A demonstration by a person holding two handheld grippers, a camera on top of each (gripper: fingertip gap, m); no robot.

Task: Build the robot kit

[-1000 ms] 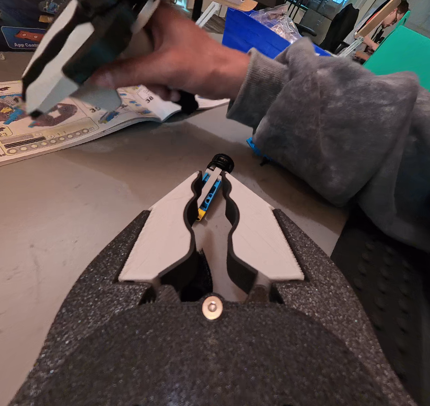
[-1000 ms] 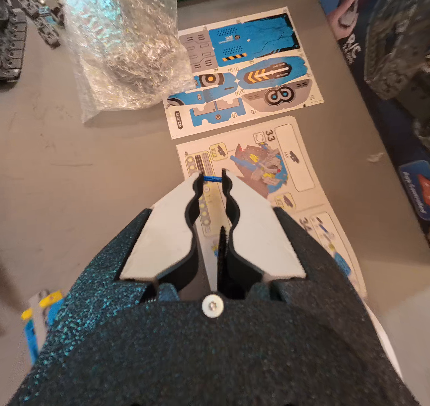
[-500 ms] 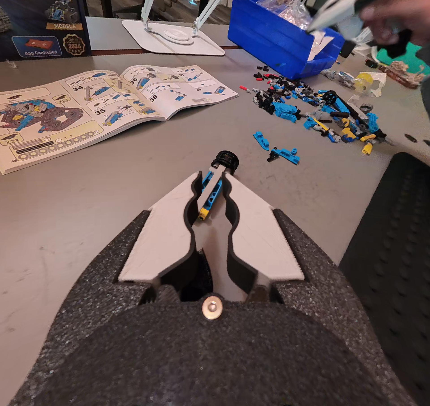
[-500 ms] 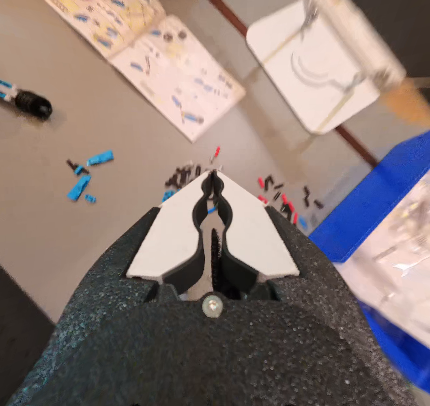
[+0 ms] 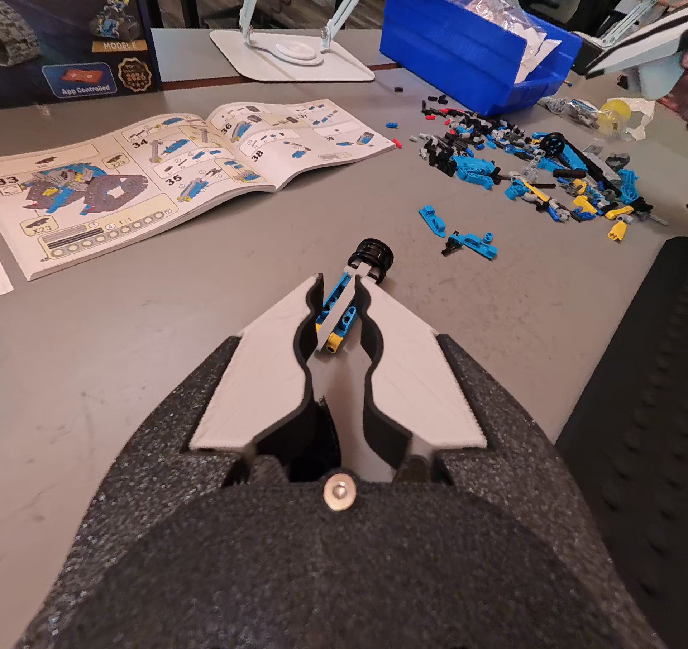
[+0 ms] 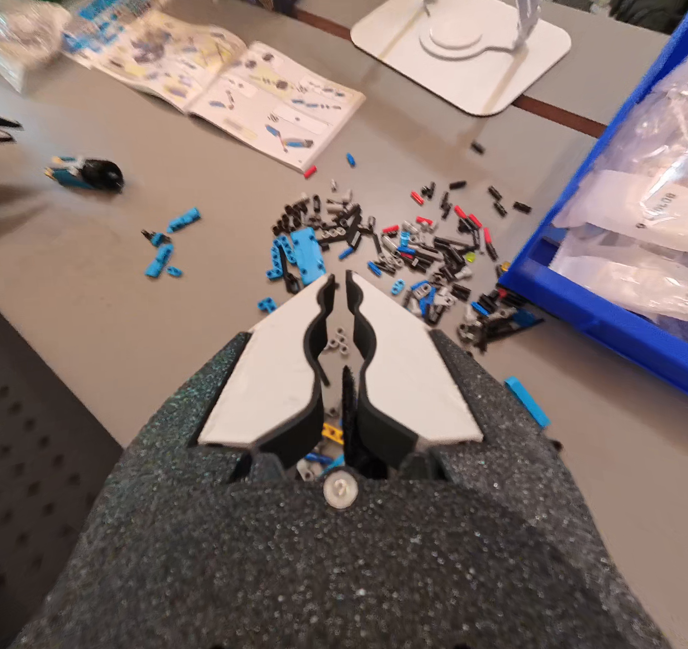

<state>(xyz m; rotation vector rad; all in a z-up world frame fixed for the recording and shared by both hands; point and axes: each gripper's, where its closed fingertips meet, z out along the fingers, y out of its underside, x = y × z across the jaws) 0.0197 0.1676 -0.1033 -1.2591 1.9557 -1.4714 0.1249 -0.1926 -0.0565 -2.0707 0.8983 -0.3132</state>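
My left tongs [image 5: 338, 281] have pale grey fingers with black inner lining and a speckled charcoal body; between them sits a small assembly [image 5: 348, 298] in blue, light grey and yellow, capped by a glossy black wheel. The worktop [image 5: 149, 333] is flat grey. At upper left the open booklet [image 5: 178, 169] is cream with blue and grey drawings. At right, the loose parts pile [image 5: 540, 169] mixes black, bright blue, yellow, grey and red. The bin [image 5: 465, 54] at the top is deep blue. My right tongs [image 6: 339, 277] are pale grey on a teal-flecked dark body. The stand base [image 6: 461, 46] is white.
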